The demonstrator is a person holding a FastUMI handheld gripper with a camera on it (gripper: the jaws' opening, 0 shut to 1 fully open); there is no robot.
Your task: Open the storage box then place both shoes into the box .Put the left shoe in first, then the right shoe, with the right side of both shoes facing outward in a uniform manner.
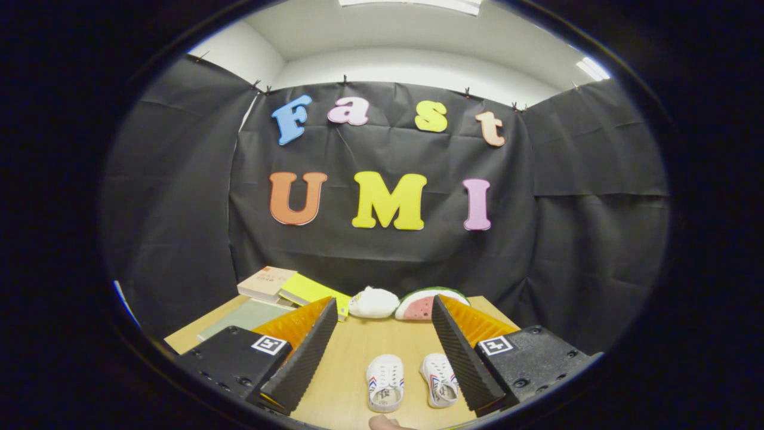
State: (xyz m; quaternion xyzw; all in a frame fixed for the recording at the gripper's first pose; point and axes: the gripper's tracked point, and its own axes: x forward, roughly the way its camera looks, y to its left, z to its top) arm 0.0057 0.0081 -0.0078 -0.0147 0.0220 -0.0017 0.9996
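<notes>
At bottom centre, a fingertip [388, 423] is glimpsed beneath the gripper [382, 349], whose fingers are spread wide with nothing held. Between them, lower centre, two shoes [412, 382] are set side by side on the table [352, 352], likely ready for pickup. Books [280, 286] are seen at mid-left.

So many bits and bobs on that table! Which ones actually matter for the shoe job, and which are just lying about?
For the job:
- two white shoes, side by side on the table between the open gripper's fingers
- the gripper itself, holding nothing

Just lying about, at the table's far end:
- stack of books
- white plush toy
- watermelon-slice toy
</notes>
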